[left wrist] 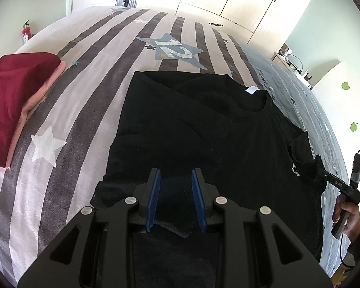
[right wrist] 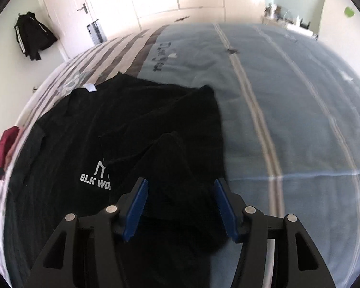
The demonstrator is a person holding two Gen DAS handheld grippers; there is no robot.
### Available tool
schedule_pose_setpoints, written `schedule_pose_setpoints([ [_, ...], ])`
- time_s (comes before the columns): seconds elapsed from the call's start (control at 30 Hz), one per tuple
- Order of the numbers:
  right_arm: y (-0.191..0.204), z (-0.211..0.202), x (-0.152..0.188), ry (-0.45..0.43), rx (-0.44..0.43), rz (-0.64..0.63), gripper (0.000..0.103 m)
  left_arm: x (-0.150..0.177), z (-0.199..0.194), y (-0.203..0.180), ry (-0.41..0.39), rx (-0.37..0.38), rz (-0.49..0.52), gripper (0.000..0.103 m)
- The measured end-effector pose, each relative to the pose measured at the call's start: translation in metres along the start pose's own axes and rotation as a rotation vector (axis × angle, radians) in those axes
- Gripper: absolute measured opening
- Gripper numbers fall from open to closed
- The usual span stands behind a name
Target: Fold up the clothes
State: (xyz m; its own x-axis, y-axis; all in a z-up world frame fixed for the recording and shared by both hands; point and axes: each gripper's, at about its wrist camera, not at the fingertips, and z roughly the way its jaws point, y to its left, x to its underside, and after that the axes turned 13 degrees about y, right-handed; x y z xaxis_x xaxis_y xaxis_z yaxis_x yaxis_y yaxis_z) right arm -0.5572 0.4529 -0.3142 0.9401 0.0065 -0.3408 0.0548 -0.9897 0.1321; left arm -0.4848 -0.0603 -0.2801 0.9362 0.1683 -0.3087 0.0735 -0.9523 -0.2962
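Blue pads of the left gripper (left wrist: 176, 200) sit nearest the lens, jaws standing moderately apart with a flap of black cloth lying between them but not pinched, so far as the view shows. That cloth belongs to the black T-shirt (left wrist: 204, 132), which lies spread on the bed (left wrist: 84, 110) with its collar and white neck label (left wrist: 252, 89) at the end away from the grippers, one sleeve already turned in over the body. At the shirt's other side, the right gripper (right wrist: 181, 206) hovers with jaws wide over a raised fold of the sleeve just beside the "BLK" chest print (right wrist: 96, 180), gripping nothing; motion blur softens this view. Judging from this, the step in hand is taking up the near hem to fold the shirt toward the collar. To do it well, each gripper should close on the hem at matching points either side of the shirt's midline, catching every layer, then lift together and carry evenly so the edge lands square near the collar without dragging the tucked sleeves loose. Well apart from the shirt, beyond its left edge, a folded red garment (left wrist: 19, 100) rests on a pink one (left wrist: 39, 96).
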Motion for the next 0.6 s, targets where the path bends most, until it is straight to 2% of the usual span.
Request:
schedule_pose_setpoints([
  [0.03, 0.002, 0.001, 0.0, 0.003, -0.003, -0.006, 0.004, 0.0, 0.001, 0.0, 0.002, 0.002, -0.003, 0.024],
  [0.07, 0.005, -0.006, 0.001, -0.019, -0.01, -0.006, 0.002, 0.001, 0.001, 0.0, 0.003, 0.005, -0.006, 0.024],
  [0.13, 0.016, -0.024, 0.007, -0.05, -0.075, -0.009, 0.002, 0.003, 0.003, -0.001, 0.006, 0.009, -0.013, 0.024],
  [0.23, 0.039, -0.037, 0.02, -0.023, -0.189, -0.037, 0.002, 0.005, 0.005, -0.001, 0.014, 0.018, -0.029, 0.024],
  [0.33, 0.068, -0.035, 0.038, 0.027, -0.237, -0.13, 0.003, 0.007, 0.008, -0.003, 0.027, 0.02, -0.037, 0.024],
  [0.4, 0.076, -0.03, 0.047, 0.049, -0.198, -0.165, 0.009, 0.006, 0.009, -0.005, 0.033, 0.019, -0.03, 0.024],
  [0.43, 0.072, -0.03, 0.051, 0.053, -0.182, -0.149, 0.01, 0.006, 0.01, -0.006, 0.036, 0.018, -0.026, 0.024],
  [0.5, 0.055, -0.029, 0.055, 0.044, -0.136, -0.076, 0.022, 0.006, 0.01, -0.007, 0.04, 0.016, -0.019, 0.024],
  [0.6, 0.031, -0.033, 0.061, 0.024, -0.049, -0.011, 0.027, 0.005, 0.01, -0.008, 0.039, 0.015, -0.017, 0.024],
])
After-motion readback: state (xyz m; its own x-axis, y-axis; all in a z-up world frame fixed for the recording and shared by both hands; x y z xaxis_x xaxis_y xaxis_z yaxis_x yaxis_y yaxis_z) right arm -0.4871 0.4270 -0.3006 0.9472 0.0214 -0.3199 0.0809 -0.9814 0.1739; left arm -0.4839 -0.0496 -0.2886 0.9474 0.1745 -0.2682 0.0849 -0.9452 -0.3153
